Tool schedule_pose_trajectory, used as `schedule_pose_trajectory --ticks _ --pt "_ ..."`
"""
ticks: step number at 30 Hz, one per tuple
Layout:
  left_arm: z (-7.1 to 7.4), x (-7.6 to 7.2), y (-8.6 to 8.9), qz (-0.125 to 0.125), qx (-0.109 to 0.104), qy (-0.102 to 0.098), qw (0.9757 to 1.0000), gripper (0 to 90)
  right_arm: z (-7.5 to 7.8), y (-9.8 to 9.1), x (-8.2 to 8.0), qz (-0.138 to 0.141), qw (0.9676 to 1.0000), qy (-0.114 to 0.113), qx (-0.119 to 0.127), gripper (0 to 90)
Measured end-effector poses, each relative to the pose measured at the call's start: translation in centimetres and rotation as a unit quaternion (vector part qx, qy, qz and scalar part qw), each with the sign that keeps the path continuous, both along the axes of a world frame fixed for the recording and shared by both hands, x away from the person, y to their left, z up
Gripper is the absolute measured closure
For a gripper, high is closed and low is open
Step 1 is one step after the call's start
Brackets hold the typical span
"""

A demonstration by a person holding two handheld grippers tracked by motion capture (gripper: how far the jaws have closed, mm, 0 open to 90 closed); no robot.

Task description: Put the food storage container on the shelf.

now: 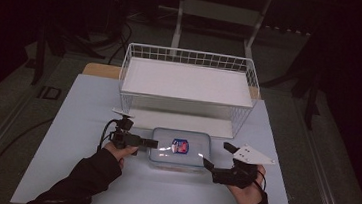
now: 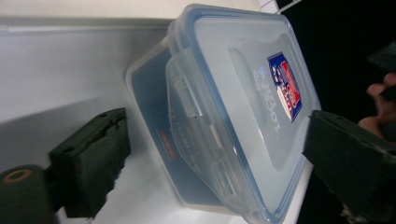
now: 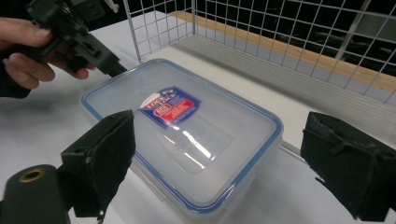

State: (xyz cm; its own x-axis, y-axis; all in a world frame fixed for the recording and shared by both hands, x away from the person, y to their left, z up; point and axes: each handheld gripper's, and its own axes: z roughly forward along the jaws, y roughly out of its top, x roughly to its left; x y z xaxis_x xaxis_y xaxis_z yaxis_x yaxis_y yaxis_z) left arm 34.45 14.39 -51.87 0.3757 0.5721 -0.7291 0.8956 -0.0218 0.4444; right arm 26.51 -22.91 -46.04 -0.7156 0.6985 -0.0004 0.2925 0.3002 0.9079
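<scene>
Two grippers flank one clear plastic container (image 1: 180,149) that sits lid-on in the near-middle of the white worktop (image 1: 66,121), just in front of the white wire basket (image 1: 190,57). The lid has a blue seal rim and a red-blue label (image 1: 181,145) on top.

Your left hand (image 1: 118,151) comes in from the bottom left, sleeve dark, forearm angled up and right. It holds the left gripper (image 1: 153,143) roughly level, pointing right at the container's left short end. In the left gripper view the camera is rolled, so the container (image 2: 224,112) looks tipped on its side; it lies between the two black jaws. One jaw is over the worktop side, the other over the lid side. Jaws are spread and neither pad presses on the box; a gap shows on both sides. No grip.

Your right hand (image 1: 246,186) comes in from the bottom right, palm under the right gripper (image 1: 216,155), grey plate on top, pointing up-left at the container's right near corner. In the right gripper view the jaws stand wide apart, the container (image 3: 182,135) lies ahead and between them, untouched. Same view also catches your left hand (image 3: 28,51) and the left gripper (image 3: 105,63) tip at the far end of the lid.
</scene>
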Motion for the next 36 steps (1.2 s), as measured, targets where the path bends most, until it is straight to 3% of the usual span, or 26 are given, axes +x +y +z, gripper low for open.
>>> schedule_pose_trajectory --ticks 3,8,13,14,19,25,33,36 --pt "-0.4 0.2 0.3 0.006 -0.016 0.018 0.9997 15.7 -0.1 -0.1 0.2 -0.002 1.0000 0.007 0.000 10.1" --pt "-1.2 0.6 0.8 0.012 -0.055 0.058 0.9967 25.9 -0.3 -0.2 0.3 -0.002 0.9998 0.018 0.001 10.3" --pt "-1.6 0.8 0.7 -0.017 -0.075 0.073 0.9944 39.7 -0.3 -0.2 0.3 -0.001 0.9998 0.020 -0.001 10.3" --pt "-1.7 0.8 0.6 -0.022 -0.065 0.075 0.9948 42.2 -0.3 -0.2 0.3 -0.001 0.9998 0.021 -0.001 10.3" --pt "-1.7 0.6 0.9 -0.030 -0.066 0.058 0.9957 47.5 -0.4 -0.4 0.5 -0.001 0.9996 0.030 0.002 12.8" --pt "-1.4 0.2 1.0 -0.043 -0.072 0.040 0.9957 52.0 -1.2 -1.2 1.8 -0.006 0.9969 0.076 0.019 13.7" --pt "-0.4 -1.1 0.7 -0.058 -0.053 -0.006 0.9969 55.4 -2.2 -2.6 3.4 -0.011 0.9871 0.145 0.066 19.5" --pt "-0.4 -1.5 0.7 -0.060 -0.053 -0.016 0.9966 56.1 -2.6 -3.0 3.9 -0.003 0.9815 0.171 0.086 21.2"
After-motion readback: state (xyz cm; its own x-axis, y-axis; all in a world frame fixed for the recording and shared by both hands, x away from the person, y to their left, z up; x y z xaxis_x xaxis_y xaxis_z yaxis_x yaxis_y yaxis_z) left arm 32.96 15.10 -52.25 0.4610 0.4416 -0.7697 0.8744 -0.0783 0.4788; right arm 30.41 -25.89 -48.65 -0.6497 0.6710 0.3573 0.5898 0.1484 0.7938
